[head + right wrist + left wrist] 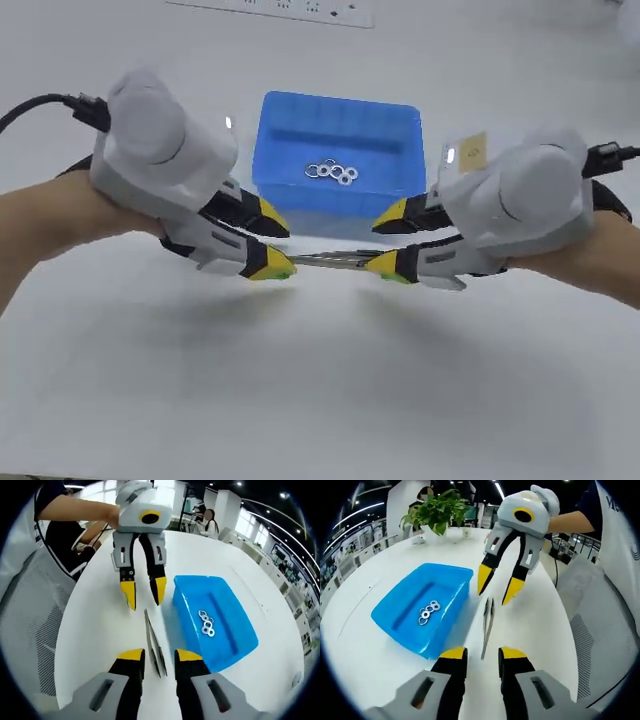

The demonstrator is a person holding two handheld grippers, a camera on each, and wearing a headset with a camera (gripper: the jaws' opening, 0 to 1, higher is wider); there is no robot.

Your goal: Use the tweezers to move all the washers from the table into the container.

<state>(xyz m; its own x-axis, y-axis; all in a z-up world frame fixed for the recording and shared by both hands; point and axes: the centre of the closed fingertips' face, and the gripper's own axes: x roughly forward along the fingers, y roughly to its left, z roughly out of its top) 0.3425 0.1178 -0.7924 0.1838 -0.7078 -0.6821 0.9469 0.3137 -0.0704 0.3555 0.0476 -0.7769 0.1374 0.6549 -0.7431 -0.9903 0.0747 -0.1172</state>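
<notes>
washers (332,172) all in container (340,106) | table (320,390): none seen left | tweezers (330,259) lying loose | left gripper (278,242), right gripper (383,242): jaws apart, empty

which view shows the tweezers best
The left gripper view: the tweezers lie full length on the table, ahead of its jaws. The right gripper view has their near end between its jaws; the head view shows a short stretch.

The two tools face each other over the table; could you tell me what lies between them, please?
The tweezers lie on the white table between the left tool and the right tool, as the left gripper view shows.
</notes>
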